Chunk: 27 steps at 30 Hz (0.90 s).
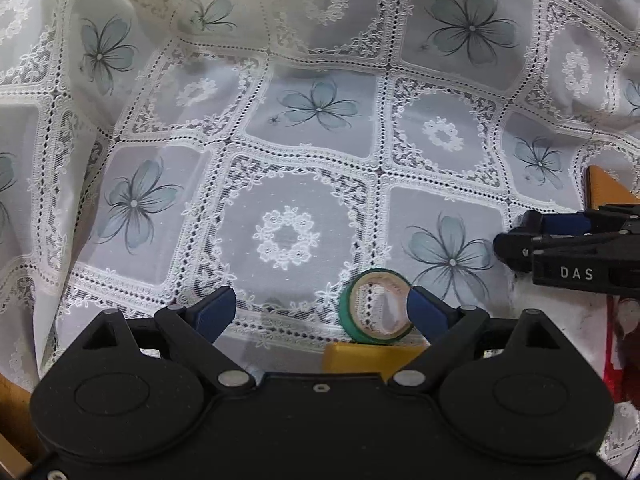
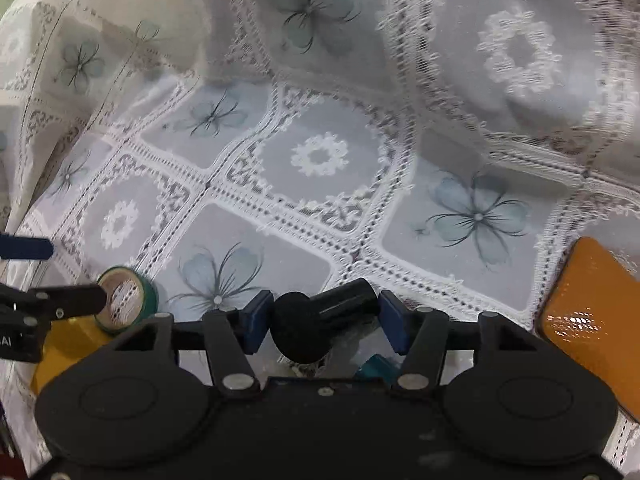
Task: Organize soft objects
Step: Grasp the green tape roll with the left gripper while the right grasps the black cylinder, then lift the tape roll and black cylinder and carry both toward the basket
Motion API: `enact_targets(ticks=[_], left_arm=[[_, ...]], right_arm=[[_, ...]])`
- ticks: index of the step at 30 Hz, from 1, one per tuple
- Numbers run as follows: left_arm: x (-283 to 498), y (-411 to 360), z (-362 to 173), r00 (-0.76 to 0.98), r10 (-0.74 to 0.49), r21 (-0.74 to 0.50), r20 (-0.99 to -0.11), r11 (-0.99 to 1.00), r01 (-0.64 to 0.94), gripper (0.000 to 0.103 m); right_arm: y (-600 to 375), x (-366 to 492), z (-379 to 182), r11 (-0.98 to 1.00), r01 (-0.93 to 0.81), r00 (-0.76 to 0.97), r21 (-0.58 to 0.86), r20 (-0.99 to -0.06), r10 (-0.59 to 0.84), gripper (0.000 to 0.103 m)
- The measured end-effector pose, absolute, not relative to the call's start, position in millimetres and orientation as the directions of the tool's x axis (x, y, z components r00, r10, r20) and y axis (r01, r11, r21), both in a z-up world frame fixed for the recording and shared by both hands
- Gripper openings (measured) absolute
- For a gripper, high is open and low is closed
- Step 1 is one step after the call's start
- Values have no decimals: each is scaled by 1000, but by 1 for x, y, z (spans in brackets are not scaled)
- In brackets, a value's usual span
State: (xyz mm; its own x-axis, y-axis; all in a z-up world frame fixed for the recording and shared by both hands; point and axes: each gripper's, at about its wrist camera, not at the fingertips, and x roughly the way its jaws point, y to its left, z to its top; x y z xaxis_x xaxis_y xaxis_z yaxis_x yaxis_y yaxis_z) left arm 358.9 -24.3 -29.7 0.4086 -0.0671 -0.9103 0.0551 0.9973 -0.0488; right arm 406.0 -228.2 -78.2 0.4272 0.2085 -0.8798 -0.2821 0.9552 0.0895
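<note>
black jaws of the right gripper are closed on a black cylinder-like object over the lace cloth. left gripper hangs wide open, empty, its right pad beside the green tape roll. i'd check the hold is centred before lifting.

You are working over a white lace tablecloth with square panels, alternating grey-blue painted flowers and embroidered white rings. It rumples and rises into folds at the far side and left. Brown wood shows at the lower left edge (probably the table). Lighting is soft and even.
</note>
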Motion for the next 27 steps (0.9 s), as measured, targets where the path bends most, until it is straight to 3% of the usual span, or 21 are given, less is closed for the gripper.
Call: enact_targets(ticks=[8,15,18,20,22,25,27], left_arm=[[360,-48,-32,400,-79,-36,-913,993,114,90],[370,-67,-49,367,-49,6,-929,989,147,88],[374,-66,-56,354,-50,1,-934,990,141,72],[376,-66,-59,346,-52,-3,-937,990,142,69],[376,-64,-59,354,-57,-7,-933,990,139,56],[375,-65,-54,375,-53,1,-925,990,143,48],[376,-65,-52,378,-58,-5,-924,990,141,48]], right_arm=[[-272,407,-75,985,-36,497,170,-852,165,57],[-280,402,-73,983,1,520,184,-840,156,57],[-279,403,-74,983,1,522,183,-839,156,57],[-281,401,-72,982,7,526,187,-836,155,57],[-282,401,-73,981,12,532,191,-832,156,57],[-283,400,-73,981,20,542,192,-827,151,57],[-284,397,-71,982,21,551,187,-822,145,57]])
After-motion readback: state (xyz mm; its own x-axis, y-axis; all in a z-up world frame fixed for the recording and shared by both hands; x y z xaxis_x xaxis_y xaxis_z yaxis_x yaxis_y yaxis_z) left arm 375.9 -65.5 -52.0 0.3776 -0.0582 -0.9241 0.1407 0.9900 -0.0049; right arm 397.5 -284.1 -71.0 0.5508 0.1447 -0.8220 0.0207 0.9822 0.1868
